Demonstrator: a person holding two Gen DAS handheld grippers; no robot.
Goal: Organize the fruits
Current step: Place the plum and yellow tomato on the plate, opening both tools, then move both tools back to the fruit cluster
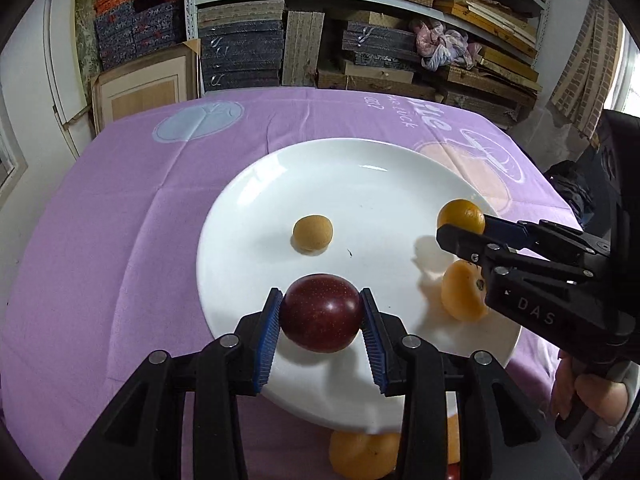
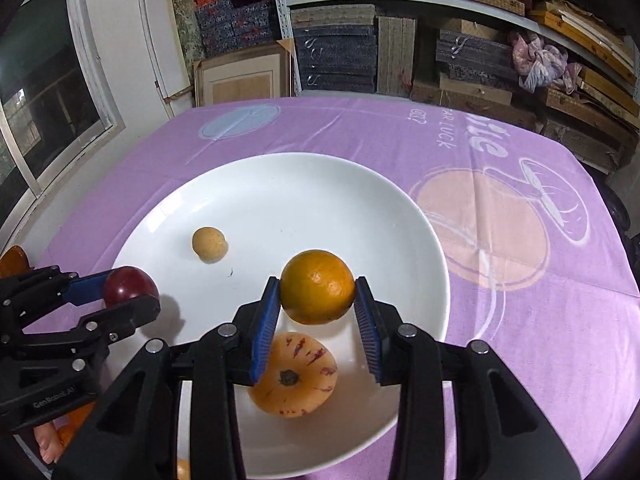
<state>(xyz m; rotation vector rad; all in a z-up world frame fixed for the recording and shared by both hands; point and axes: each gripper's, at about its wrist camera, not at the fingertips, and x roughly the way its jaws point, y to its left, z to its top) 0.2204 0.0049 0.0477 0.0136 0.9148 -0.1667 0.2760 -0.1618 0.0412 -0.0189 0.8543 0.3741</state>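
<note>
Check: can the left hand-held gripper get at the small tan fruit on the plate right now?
Probably not yet. The left hand-held gripper is shut on a dark red plum, so its jaws are full. The path itself looks free: the small tan fruit sits alone on the white plate, straight ahead.

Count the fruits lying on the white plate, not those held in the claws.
2. A small tan round fruit lies near the middle of the white plate; a yellow fruit with purple streaks lies at its near edge, below the right claw. None looks hidden.
</note>
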